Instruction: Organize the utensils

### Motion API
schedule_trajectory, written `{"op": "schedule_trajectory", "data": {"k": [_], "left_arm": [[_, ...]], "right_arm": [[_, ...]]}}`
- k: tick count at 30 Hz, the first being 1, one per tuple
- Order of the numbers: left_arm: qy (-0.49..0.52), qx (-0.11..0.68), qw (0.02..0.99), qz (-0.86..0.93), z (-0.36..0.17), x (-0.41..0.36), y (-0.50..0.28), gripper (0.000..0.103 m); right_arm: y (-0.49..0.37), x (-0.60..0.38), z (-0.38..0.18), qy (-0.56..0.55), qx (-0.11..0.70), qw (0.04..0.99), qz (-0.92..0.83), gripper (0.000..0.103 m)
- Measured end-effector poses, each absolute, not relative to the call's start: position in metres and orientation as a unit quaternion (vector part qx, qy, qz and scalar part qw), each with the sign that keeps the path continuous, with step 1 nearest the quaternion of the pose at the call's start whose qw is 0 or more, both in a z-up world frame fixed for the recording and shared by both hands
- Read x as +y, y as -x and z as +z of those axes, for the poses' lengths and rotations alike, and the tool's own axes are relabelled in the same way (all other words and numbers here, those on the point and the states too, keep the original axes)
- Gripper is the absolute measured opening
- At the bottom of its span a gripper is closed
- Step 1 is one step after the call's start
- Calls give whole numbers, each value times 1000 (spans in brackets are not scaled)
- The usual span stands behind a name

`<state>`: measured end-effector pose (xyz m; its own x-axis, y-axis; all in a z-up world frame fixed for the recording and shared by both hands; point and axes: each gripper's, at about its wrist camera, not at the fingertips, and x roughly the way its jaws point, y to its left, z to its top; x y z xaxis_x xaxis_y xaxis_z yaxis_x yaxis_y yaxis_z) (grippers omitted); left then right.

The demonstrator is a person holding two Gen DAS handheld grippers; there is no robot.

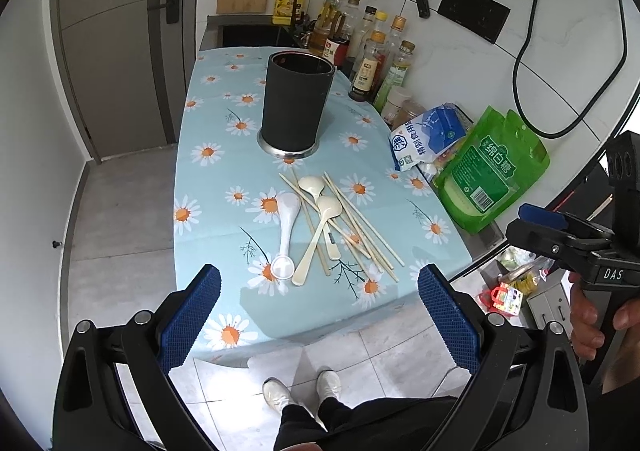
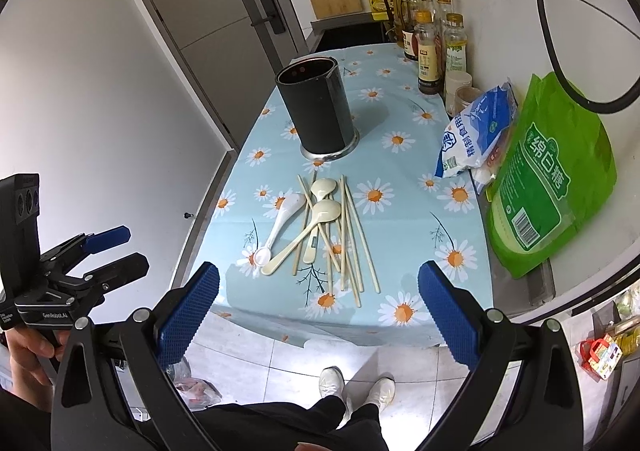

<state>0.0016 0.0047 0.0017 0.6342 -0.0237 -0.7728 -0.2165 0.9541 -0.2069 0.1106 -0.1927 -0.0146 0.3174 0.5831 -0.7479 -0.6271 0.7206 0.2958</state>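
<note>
A dark cylindrical utensil holder (image 1: 297, 101) (image 2: 316, 111) stands upright on the daisy-print tablecloth (image 1: 216, 187) (image 2: 404, 219). In front of it lie several wooden chopsticks (image 1: 360, 227) (image 2: 356, 235), a white spoon (image 1: 286, 227) (image 2: 278, 229) and two cream spoons (image 1: 318, 239) (image 2: 308, 229) in a loose pile. My left gripper (image 1: 319, 315) is open and empty, held in front of and above the table's near edge. My right gripper (image 2: 318, 311) is open and empty, likewise short of the pile. Each gripper shows at the edge of the other's view.
A blue-white salt bag (image 1: 428, 135) (image 2: 476, 135) and a green sugar bag (image 1: 488, 171) (image 2: 548, 179) lie at the right edge. Sauce and oil bottles (image 1: 372, 55) (image 2: 428, 39) stand behind, by the wall. A sink (image 1: 256, 33) lies beyond the table. A door (image 1: 112, 51) is at left.
</note>
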Motion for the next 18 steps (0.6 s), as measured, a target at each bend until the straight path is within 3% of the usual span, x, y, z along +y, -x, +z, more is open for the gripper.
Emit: {"op": "schedule_trajectory", "data": {"k": [18], "left_arm": [[156, 421, 892, 54, 5, 5, -11, 95]], "right_arm": [[-121, -194, -14, 19, 457, 803, 382, 98]]}}
